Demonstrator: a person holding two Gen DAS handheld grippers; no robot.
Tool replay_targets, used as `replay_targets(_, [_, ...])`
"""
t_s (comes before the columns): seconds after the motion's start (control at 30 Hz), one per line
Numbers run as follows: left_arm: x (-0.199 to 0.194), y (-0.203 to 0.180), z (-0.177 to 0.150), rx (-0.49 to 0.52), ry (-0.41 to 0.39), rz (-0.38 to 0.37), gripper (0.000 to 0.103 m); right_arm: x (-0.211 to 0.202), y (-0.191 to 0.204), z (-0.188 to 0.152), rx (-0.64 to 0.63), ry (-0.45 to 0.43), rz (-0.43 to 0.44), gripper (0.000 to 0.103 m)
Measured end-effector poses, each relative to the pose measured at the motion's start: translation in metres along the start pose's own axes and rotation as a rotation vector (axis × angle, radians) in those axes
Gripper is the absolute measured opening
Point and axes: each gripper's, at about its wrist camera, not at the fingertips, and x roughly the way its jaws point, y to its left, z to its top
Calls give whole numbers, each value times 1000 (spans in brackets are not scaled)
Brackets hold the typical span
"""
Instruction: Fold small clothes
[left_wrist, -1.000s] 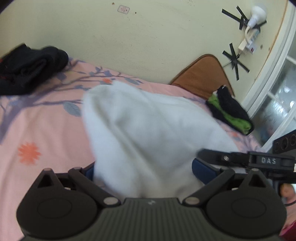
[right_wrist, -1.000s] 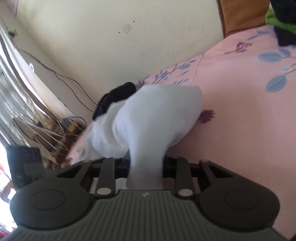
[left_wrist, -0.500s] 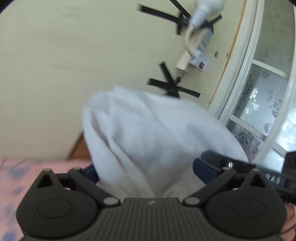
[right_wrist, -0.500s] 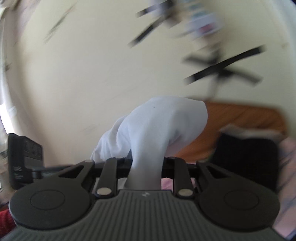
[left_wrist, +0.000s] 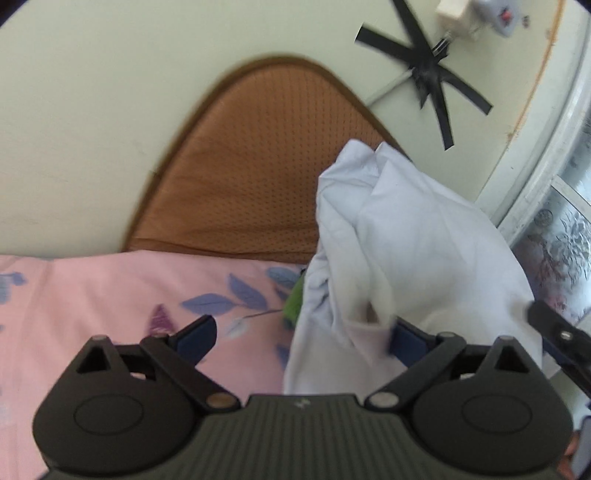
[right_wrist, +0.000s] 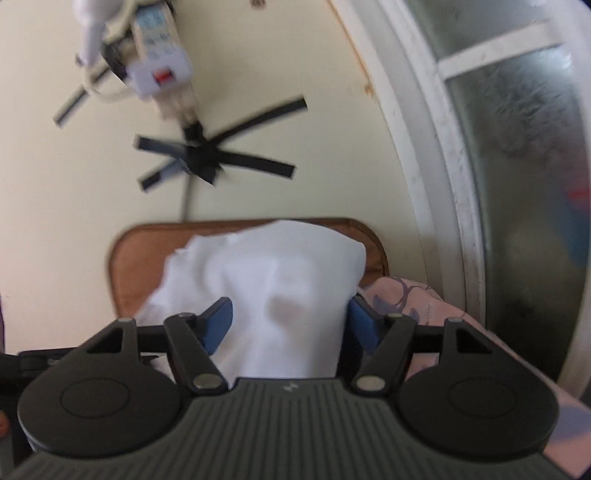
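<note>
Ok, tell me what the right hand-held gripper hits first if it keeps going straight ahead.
Most likely the white garment, already lying between the opening jaws of the right hand-held gripper. Behind it stands the brown cushion; the depth between them is unclear.

swung away from the open bed toward the brown headboard (left_wrist: 258, 162) and the window corner. right hand-held gripper (right_wrist: 290, 321): clamped on the bunched white garment (right_wrist: 280, 280) a second ago, jaws now opening wide, blue pads standing off either side of the cloth still between them. left hand-held gripper (left_wrist: 301, 332): cloth that filled the gap a second ago now slumped to its right pad only, lying by the headboard over the green garment (left_wrist: 295, 304).
</note>
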Motion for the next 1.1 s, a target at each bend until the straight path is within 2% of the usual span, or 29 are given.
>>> replay_targets(0.13, [-38,-1,-27,65,-31,85,103,-49,16,-27,54,-10,55,84])
replay_targets(0.3, [-87,7,-73,146,-30,160,103,-95,41,-68,139,30,99,86])
replay_targets(0.53, [-158,36,-128,171,-78,235,103,-137,73,-102,134,96,102,86])
replay_targets(0.67, [-177,55,-144,150,-103,280,103,-151,89,-117,69,83,63,86])
replay_targets(0.87, [-185,68,-164,162,-108,304,103,-163,93,-130,74,81,5,86])
replay_targets(1.1, [-191,76,-168,132,-130,308,103,-158,99,-144,49,87,-41,86])
